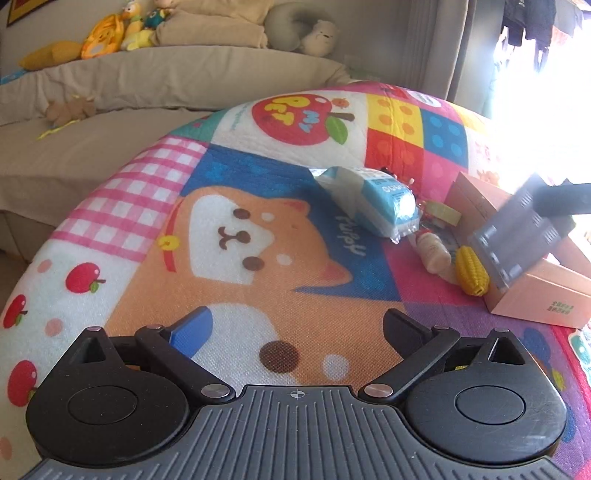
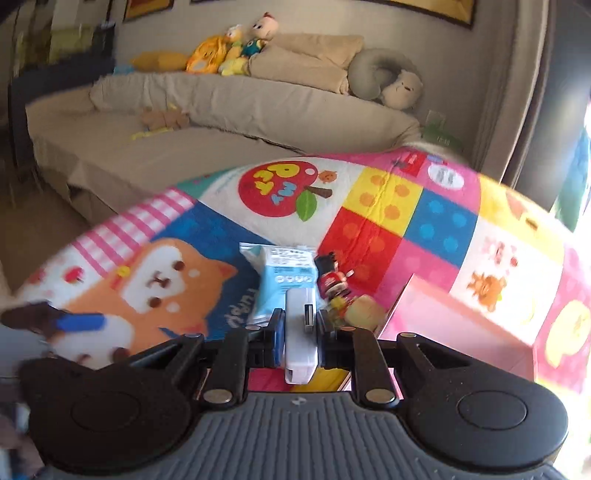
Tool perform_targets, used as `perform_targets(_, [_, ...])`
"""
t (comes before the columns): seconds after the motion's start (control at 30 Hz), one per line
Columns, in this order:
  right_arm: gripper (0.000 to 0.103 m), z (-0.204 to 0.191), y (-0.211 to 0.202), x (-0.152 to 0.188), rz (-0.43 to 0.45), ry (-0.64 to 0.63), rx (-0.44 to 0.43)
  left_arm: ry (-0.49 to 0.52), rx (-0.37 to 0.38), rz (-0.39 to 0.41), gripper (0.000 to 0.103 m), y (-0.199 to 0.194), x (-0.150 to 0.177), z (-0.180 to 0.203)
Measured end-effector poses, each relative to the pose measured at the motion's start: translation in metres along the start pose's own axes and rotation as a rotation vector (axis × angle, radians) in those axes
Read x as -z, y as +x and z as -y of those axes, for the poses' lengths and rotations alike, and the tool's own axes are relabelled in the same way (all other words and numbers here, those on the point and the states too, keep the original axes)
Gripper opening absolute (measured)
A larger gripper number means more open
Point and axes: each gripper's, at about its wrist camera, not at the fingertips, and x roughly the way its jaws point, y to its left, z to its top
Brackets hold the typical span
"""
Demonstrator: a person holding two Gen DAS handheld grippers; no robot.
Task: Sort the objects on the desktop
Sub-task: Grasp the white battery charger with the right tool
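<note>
Left gripper [image 1: 297,326]: jaws wide apart, nothing between them, above the dog print of the play mat [image 1: 122,206] covering the tabletop. Right gripper [image 2: 297,325]: jaws together, clamped on a small white adapter [image 2: 301,332] w/ a slot in its upper face; from the left wrist view this gripper appears only as a blurred grey block [image 1: 517,240] over the pink box [image 1: 543,291].

Surroundings, left wrist view — a blue-white tissue pack [image 1: 373,201] lies on the mat's blue patch. Just right of it a cluster: small pale bottle [image 1: 434,254], yellow toy corn [image 1: 472,273] touching the box's near corner, tape roll [image 1: 445,212] behind. From the right wrist view the pack sits directly ahead of the adapter; a red-black toy [image 2: 332,280] lies beside the pack's right edge, between it and the box. The cluster crowds the box's left side.

Writing: "MY PET" on the mat's red apple [image 1: 295,118]; "PUPPY" beside the dog, seen upside down; small green print on the box front, too small to read. Pack label is unreadable.

Background: beige sofa [image 1: 110,96] w/ plush toys [image 1: 122,29] along its back, a grey neck pillow [image 1: 291,26], and a small brown plush [image 1: 68,110] on the seat.
</note>
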Motion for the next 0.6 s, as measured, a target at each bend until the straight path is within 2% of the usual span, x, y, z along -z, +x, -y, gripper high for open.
perform_targets(0.1, [0.017,0.031,-0.029,0.026,-0.032,0.232,-0.172,0.021,-0.001,-0.002,0.101,0.0,0.0,0.004])
perform_targets(0.17, [0.017,0.049,-0.036,0.052,-0.064,0.353,-0.214,0.044,0.0,-0.006,0.101,0.001,0.0,0.007])
perform_targets(0.23, [0.021,0.063,-0.036,0.078,-0.091,0.426,-0.178,0.073,0.002,-0.007,0.101,0.001,0.0,0.012])
perform_targets(0.3, [0.028,0.079,-0.036,0.108,-0.116,0.502,-0.085,0.103,0.012,-0.004,0.101,0.001,-0.002,0.018])
perform_targets(0.4, [0.034,0.095,-0.045,0.14,-0.101,0.558,0.012,0.121,0.046,-0.005,0.101,0.004,-0.006,0.03])
perform_targets(0.47, [0.046,0.099,-0.051,0.153,-0.082,0.56,0.067,0.144,0.077,-0.003,0.101,0.007,-0.011,0.043])
perform_targets(0.53, [0.065,0.101,-0.055,0.163,-0.064,0.551,0.115,0.195,0.115,0.015,0.101,0.01,-0.015,0.06])
perform_targets(0.6, [0.069,0.101,-0.055,0.169,-0.052,0.536,0.144,0.262,0.139,0.041,0.101,0.013,-0.017,0.077])
